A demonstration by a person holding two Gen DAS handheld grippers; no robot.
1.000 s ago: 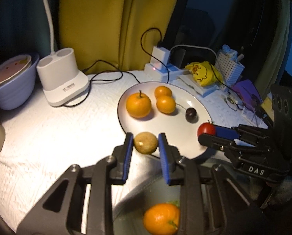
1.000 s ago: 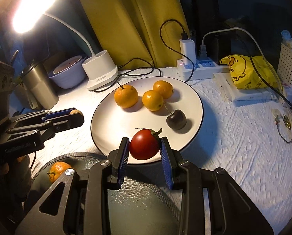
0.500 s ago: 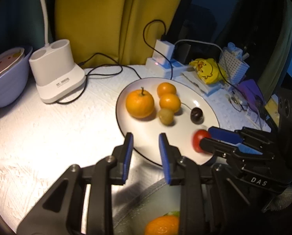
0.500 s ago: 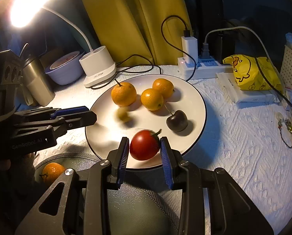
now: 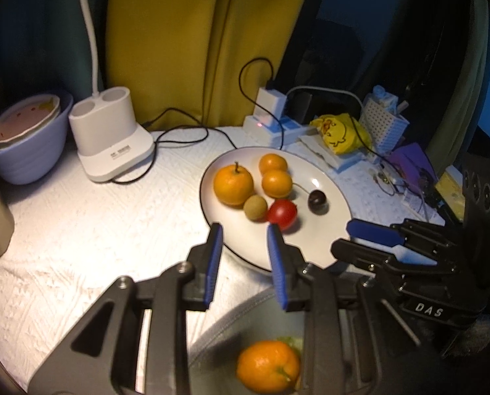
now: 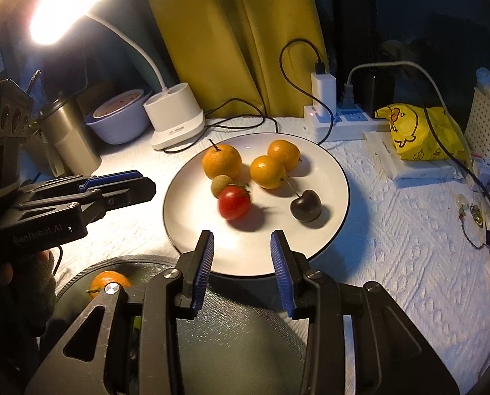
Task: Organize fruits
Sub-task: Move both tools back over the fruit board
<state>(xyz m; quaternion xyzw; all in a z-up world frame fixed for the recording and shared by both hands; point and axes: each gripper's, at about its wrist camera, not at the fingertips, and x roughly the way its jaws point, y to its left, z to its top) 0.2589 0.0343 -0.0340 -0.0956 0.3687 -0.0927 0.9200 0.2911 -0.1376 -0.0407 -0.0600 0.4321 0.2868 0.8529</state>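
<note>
A white plate (image 6: 330,227) (image 5: 330,204) holds three oranges (image 6: 221,161), a small brownish-green fruit (image 6: 219,184) (image 5: 255,208), a red tomato (image 6: 233,202) (image 5: 281,214) and a dark cherry (image 6: 305,210) (image 5: 318,201). The tomato lies against the small fruit. My right gripper (image 6: 242,263) is open and empty over the plate's near rim. My left gripper (image 5: 245,258) is open and empty at the plate's near-left rim. A dark bowl (image 6: 231,329) below holds another orange (image 5: 268,364) (image 6: 108,281).
A white lamp base (image 5: 111,138) and a lilac bowl (image 5: 24,138) stand at the back left. A power strip with cables (image 6: 337,121), a yellow bag (image 6: 416,131), a white basket (image 6: 488,131) and small items sit at the back right. A steel cup (image 6: 68,135) stands left.
My left gripper let go of the small brownish-green fruit, which rolled up to the oranges. My right gripper opened and the tomato rolled onto the plate beside it. Both grippers drew back.
</note>
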